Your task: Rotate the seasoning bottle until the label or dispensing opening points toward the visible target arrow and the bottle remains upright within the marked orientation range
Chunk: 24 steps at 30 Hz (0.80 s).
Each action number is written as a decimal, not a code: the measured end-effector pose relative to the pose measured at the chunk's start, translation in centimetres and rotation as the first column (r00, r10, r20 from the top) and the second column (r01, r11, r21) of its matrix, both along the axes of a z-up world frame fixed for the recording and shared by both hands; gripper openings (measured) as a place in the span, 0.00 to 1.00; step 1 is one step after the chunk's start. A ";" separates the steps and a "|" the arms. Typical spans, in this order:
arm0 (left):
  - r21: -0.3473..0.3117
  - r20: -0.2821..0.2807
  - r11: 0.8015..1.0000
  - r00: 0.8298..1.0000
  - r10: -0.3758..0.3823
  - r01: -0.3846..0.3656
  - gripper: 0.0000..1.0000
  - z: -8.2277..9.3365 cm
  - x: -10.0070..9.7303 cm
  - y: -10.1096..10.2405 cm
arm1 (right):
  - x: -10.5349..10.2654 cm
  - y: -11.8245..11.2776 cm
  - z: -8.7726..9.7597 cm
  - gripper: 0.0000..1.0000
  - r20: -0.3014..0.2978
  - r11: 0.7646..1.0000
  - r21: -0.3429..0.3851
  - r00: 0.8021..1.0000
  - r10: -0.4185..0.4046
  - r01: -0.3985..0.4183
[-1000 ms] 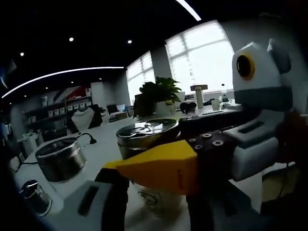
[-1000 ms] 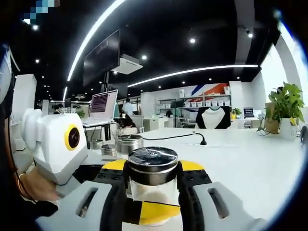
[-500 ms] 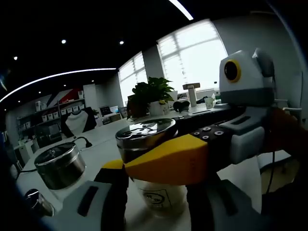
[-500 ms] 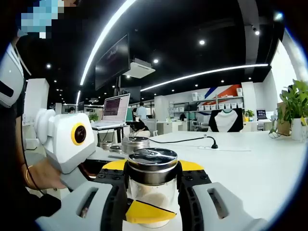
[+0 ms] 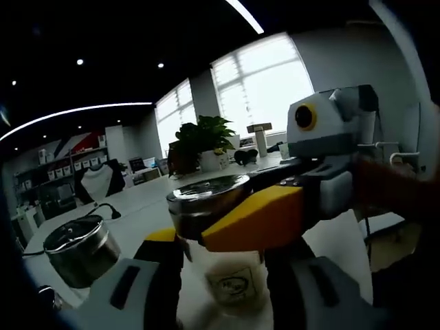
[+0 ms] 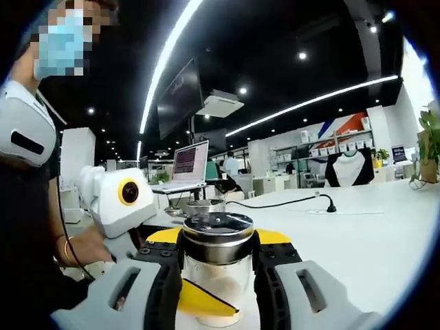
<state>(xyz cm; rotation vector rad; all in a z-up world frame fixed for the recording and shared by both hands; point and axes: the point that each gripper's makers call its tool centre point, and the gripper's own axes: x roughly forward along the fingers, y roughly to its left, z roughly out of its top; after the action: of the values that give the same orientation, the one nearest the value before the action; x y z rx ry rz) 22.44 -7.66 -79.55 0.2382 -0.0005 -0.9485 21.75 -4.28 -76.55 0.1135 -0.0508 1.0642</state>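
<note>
**Both grippers closed on one seasoning jar**

We see a long white table (image 6: 385,227) running away toward shelving at the far end of an office. On it, in the right gripper view, a black power cable (image 6: 289,201) runs to a socket block near the far edge.

In the left gripper view, a leafy green potted plant (image 5: 199,141) stands toward the window-side edge of the table, and a second metal-lidded glass jar (image 5: 77,249) sits well apart from the held one, toward the left of that view.

The right gripper (image 6: 218,278), grey with black jaw faces and yellow tips, has its jaws pressed against both sides of the clear glass seasoning bottle with a shiny metal lid (image 6: 216,265), just under the lid. The bottle stands upright, holding pale contents.

The left gripper (image 5: 223,275) is closed on the same bottle (image 5: 210,206) from another side; a printed label (image 5: 232,285) faces its camera. The right gripper (image 5: 275,216) crosses that view from the right, its yellow jaw touching the bottle below the lid.

A person's hand (image 6: 86,247) holds the left gripper (image 6: 127,206) at the left of the right gripper view.
</note>
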 end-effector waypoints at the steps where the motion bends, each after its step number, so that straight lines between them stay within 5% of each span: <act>1: 0.001 0.001 1.000 1.000 -0.001 0.001 0.49 0.0 0.0 0.0 | 0.0 -0.1 0.0 0.37 -0.005 1.000 0.008 1.000 0.013 -0.013; 24: -0.031 -0.026 0.997 0.997 -0.072 0.071 0.49 0.2 -1.2 -0.8 | -1.6 0.5 0.0 0.37 0.015 0.994 -0.057 0.995 0.095 -0.094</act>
<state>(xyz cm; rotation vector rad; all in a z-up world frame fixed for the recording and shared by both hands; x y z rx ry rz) 21.26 -8.50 -79.34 0.1989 0.0018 -1.0221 20.15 -3.82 -76.50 0.0562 -0.0322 1.1604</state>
